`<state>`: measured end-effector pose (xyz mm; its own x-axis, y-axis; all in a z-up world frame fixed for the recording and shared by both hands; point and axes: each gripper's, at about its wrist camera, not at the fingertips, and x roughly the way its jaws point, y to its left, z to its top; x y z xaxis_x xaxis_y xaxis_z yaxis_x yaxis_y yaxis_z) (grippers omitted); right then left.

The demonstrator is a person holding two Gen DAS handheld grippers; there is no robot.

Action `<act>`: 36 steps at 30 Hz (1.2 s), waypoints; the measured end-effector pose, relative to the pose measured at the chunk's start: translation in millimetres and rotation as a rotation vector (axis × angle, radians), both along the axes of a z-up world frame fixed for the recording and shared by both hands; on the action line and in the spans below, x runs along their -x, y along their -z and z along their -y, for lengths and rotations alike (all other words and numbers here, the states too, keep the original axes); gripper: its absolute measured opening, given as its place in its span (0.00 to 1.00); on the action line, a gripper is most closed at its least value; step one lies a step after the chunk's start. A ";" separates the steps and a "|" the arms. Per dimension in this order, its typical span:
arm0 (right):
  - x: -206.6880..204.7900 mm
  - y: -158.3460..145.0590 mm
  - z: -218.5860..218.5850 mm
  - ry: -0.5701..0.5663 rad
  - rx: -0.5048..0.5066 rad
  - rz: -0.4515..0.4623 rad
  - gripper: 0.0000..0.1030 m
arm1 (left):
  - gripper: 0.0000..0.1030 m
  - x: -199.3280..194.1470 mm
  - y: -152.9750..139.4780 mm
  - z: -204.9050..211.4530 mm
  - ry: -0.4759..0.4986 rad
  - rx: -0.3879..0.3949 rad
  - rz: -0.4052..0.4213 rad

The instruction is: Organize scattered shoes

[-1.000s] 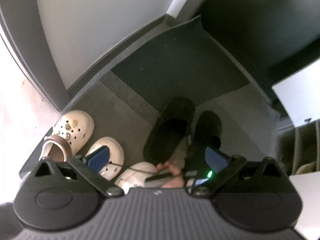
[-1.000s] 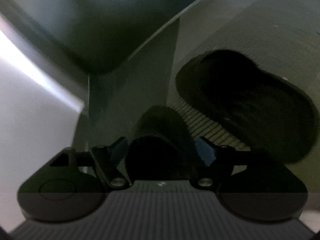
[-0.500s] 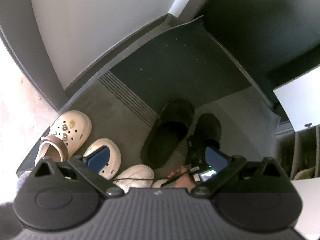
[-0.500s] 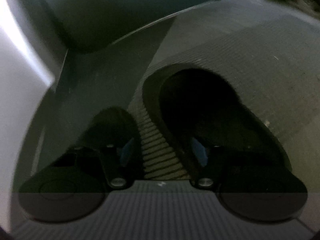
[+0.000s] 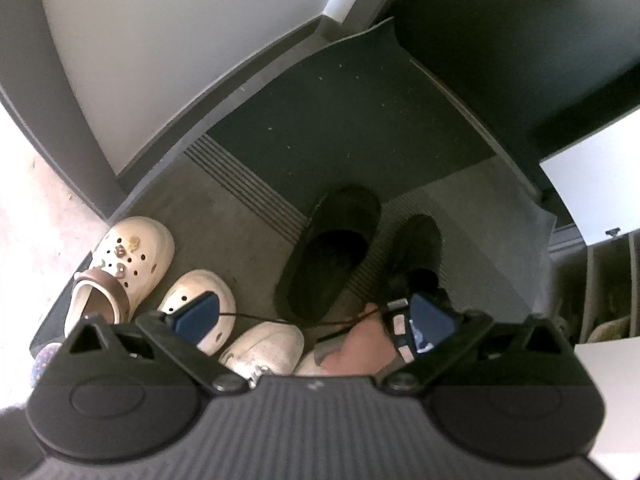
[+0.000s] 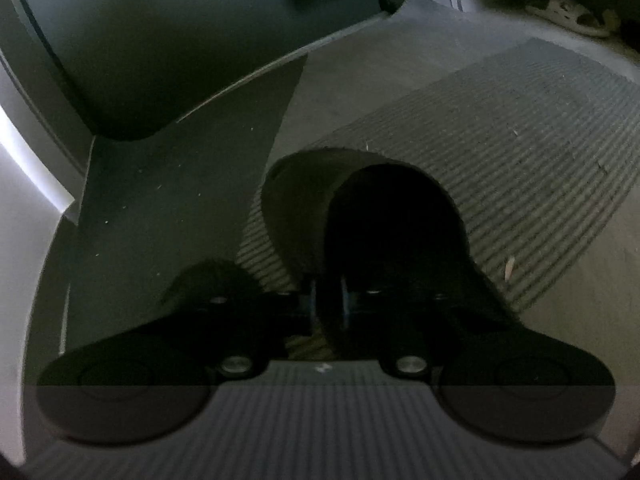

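Note:
Two black slippers lie side by side on the grey mat [image 5: 224,240]: the left slipper [image 5: 336,248] and the right slipper [image 5: 416,248]. In the right wrist view my right gripper [image 6: 327,304] is shut on the left side wall of the right slipper [image 6: 392,240], near its opening. The other slipper's dark toe [image 6: 212,280] shows behind the left finger. My left gripper [image 5: 312,318] hovers above, open, with nothing between its blue pads [image 5: 192,318]. The hand [image 5: 360,348] that holds the right gripper shows at the right slipper's heel.
A cream clog with charms and a brown strap [image 5: 132,252], a second white clog [image 5: 200,292] and a white perforated shoe [image 5: 264,348] lie at the mat's left. A dark mat [image 5: 340,120] and the wall lie beyond. A pale sandal [image 6: 568,12] rests far right.
My right gripper left the left slipper, swung across to the right slipper and shut on its side wall. The left gripper's view has hardly shifted.

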<state>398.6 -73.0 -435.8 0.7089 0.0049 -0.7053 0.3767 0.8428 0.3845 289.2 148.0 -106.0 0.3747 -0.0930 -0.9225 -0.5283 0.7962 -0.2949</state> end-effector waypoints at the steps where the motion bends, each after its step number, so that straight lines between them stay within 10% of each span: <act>1: 1.4 -0.2 -2.5 -0.010 0.003 -0.011 0.13 | 1.00 2.7 -2.0 0.1 0.004 0.000 0.004; 11: 38.4 -0.8 -18.3 -0.117 0.015 -0.034 0.16 | 1.00 29.7 -42.4 6.7 0.072 -0.094 0.099; 16: 70.4 -7.3 -11.1 0.001 -0.070 0.003 0.16 | 1.00 34.2 -63.4 28.4 0.162 -0.156 0.150; 28: 87.4 -56.1 -22.6 0.109 -0.125 0.074 0.16 | 0.94 -9.5 -41.6 62.7 0.144 -0.249 0.127; 33: 103.6 -113.8 18.3 -0.030 -0.107 -0.006 0.16 | 1.00 -5.9 -110.4 89.4 0.191 -0.367 0.448; 36: 114.3 -159.3 49.4 -0.158 -0.017 -0.078 0.16 | 1.00 -8.0 -166.9 99.1 0.220 -0.385 0.467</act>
